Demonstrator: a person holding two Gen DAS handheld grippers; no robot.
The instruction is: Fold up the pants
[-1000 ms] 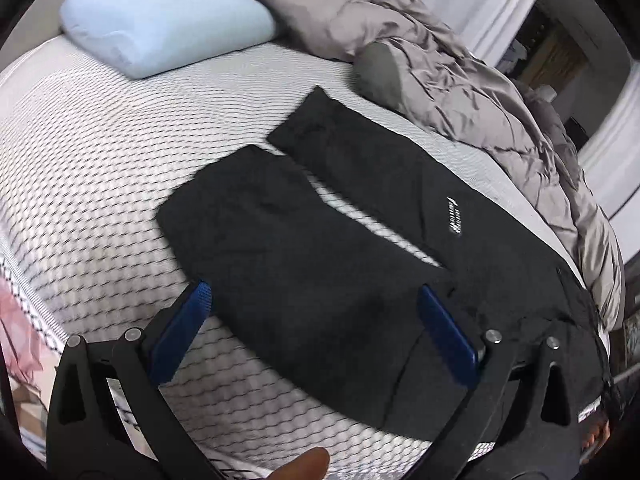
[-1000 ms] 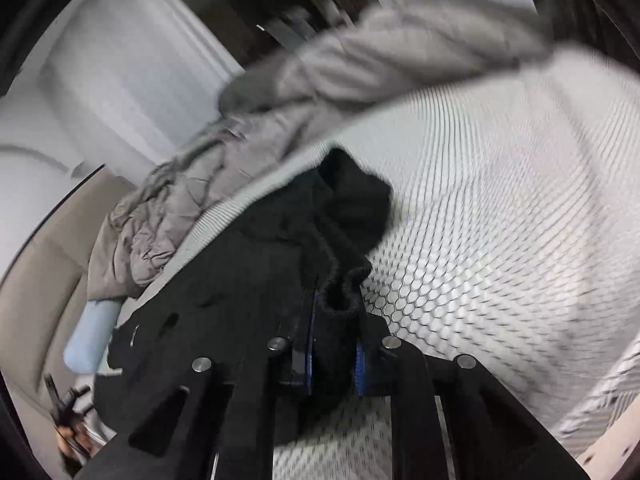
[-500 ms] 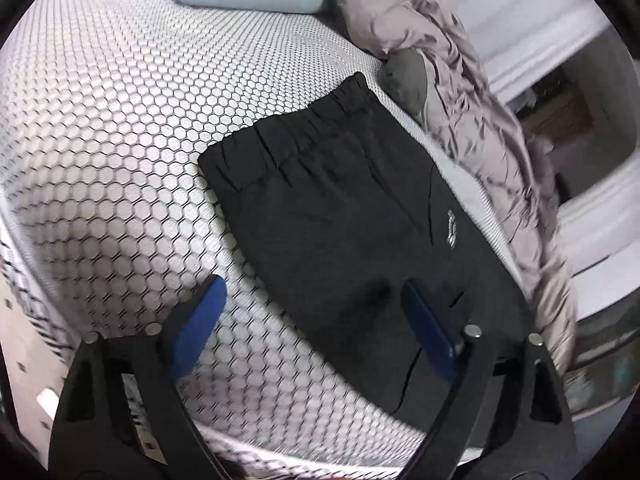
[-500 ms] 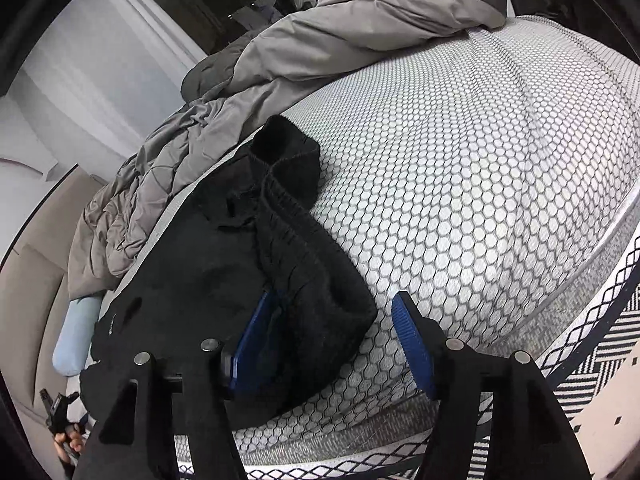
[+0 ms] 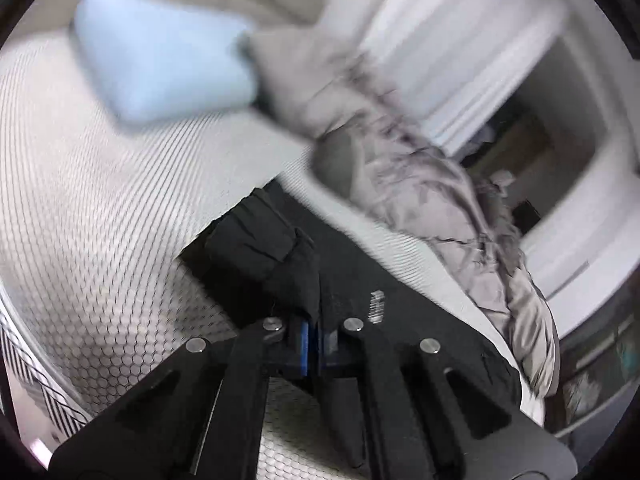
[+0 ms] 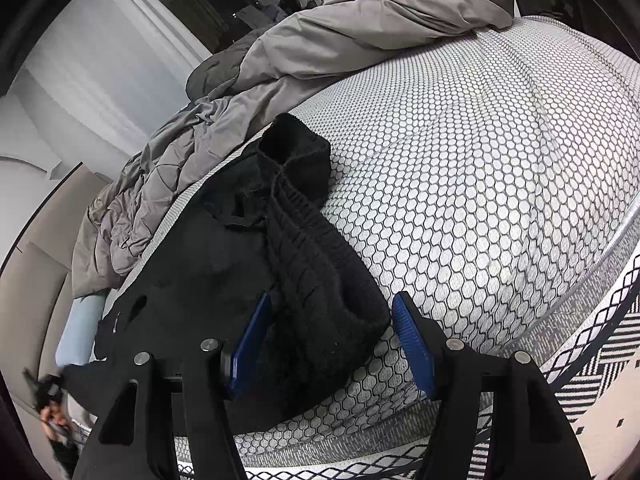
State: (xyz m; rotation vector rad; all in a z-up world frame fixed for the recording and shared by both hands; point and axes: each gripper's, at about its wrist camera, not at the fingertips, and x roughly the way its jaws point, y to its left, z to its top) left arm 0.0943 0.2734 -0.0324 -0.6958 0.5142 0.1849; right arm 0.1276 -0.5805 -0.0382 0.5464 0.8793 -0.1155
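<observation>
Bed with honeycomb mattress (image 6: 500,160): left gripper (image 5: 313,344) jaws pinching black pants (image 6: 224,264) leg cuff to carry the fold, right gripper (image 6: 332,344) jaws spread astride waistband.

Honeycomb mattress (image 6: 500,160), grey duvet (image 6: 320,40), perhaps curtains (image 5: 460,60)
</observation>
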